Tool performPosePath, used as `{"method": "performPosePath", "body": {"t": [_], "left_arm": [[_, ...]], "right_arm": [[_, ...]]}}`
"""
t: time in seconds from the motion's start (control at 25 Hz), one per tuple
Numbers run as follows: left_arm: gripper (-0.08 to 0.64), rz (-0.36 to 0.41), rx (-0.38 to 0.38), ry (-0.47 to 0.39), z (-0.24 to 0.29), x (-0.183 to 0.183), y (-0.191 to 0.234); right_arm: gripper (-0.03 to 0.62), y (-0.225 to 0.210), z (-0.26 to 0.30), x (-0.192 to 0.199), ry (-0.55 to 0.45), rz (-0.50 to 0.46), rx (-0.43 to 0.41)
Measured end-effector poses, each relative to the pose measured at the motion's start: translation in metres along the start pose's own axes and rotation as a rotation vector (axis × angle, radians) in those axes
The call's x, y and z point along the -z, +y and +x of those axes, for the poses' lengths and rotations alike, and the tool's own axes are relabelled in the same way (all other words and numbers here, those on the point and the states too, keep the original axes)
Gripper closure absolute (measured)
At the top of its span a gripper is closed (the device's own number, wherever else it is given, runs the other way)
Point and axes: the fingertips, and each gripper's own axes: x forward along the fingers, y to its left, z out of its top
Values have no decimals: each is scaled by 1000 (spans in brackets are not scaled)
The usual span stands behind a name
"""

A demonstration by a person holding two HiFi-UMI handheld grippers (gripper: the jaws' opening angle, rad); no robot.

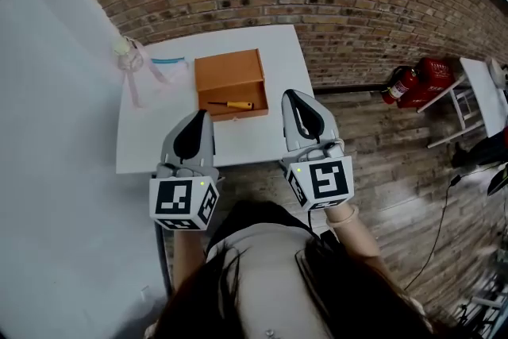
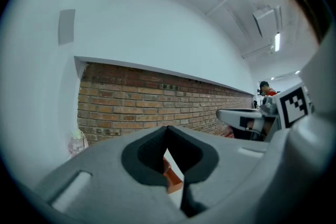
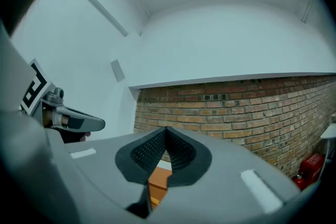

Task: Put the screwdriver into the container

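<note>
Just above centre of the head view, the screwdriver (image 1: pixel 231 104) lay inside the orange box (image 1: pixel 226 71) on the white table (image 1: pixel 159 135), long axis left-right, yellow handle to the right. Both tools sat below it at the table's near edge, the right gripper (image 1: pixel 292 95) nearer the handle, the left gripper (image 1: pixel 199 116) lower left. Both pointed up-frame, jaws pinched together on nothing.

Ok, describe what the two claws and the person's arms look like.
The left claw and right claw are light grey shells tapering to a point, with black padding inside. Each carries a white cube with black square markers. No sleeves reach the wrists.
</note>
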Motion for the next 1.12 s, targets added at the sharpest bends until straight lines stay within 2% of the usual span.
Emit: {"method": "performPosePath", "body": {"t": [0.32,1.12], "left_arm": [[560,-6,14,1,-2,-5,22],[560,-52,74,23,-4,10,44]], "right_arm": [[588,18,8,-5,1,-38,17],[588,39,21,8,56,-58,65]]}}
